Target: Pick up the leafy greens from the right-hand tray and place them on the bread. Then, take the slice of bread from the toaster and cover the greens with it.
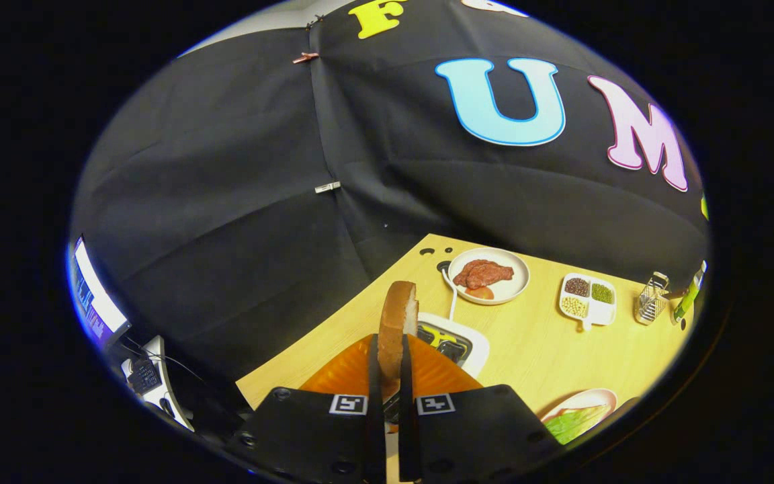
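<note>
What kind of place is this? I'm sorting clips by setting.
Likely a staged kitchen table in a recording booth: a toaster, a plate of meat, and the gripper shut on a bread slice.

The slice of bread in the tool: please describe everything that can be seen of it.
The slice of bread stands on edge between the two fingers of the tool, which press on its lower part from both sides. It shows a brown crust along its curved rim and a pale crumb face on the side toward the toaster. It looks dry and firm, leaning slightly. It is held up over the orange plate, with the white toaster just behind it. Only the fingers touch it, as far as the view shows.
</note>
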